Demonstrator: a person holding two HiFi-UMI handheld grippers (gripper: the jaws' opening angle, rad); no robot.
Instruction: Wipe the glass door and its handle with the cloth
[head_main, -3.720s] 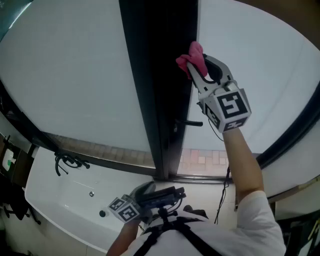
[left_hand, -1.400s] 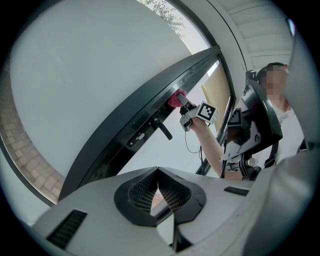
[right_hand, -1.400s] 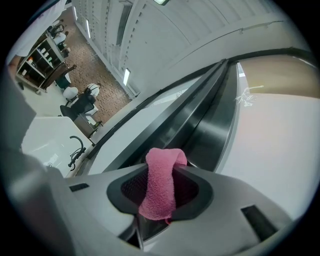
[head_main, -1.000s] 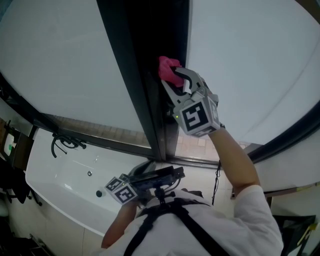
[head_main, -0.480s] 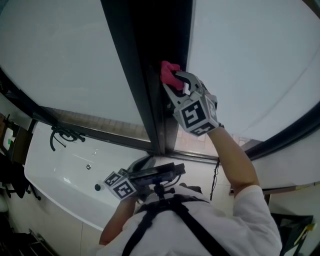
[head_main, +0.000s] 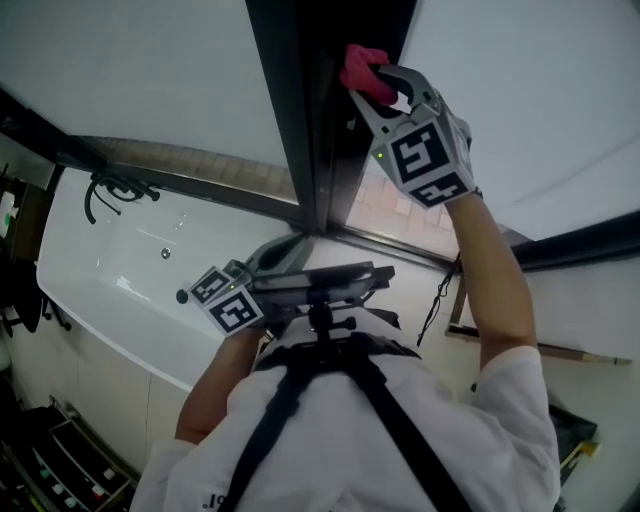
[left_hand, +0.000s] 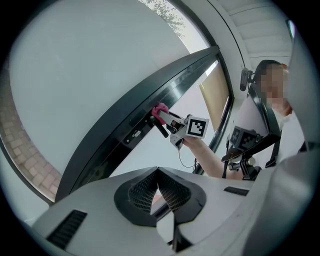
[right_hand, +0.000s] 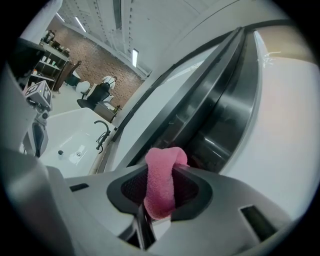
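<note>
My right gripper (head_main: 372, 82) is shut on a pink cloth (head_main: 360, 68) and presses it against the dark door frame (head_main: 295, 120), between two pale glass panes (head_main: 530, 90). In the left gripper view the cloth (left_hand: 160, 110) sits at the base of the black lever handle (left_hand: 160, 128), with the right gripper (left_hand: 169, 119) just behind it. The right gripper view shows the cloth (right_hand: 162, 182) bulging out between the jaws, close to the frame (right_hand: 215, 125). My left gripper (head_main: 278, 252) hangs low by the chest, shut and empty, its pads (left_hand: 172, 192) meeting.
A white bathtub (head_main: 110, 290) with a black faucet (head_main: 108, 186) lies below the left pane. A strip of brick tile (head_main: 200, 160) runs along the sill. A cable (head_main: 440, 295) dangles near the right arm. A chest camera rig (head_main: 330, 285) sits between the grippers.
The right gripper has slid the cloth along the dark frame from the glass edge down toward the handle. The head view has tilted lower. The left gripper stays low.
</note>
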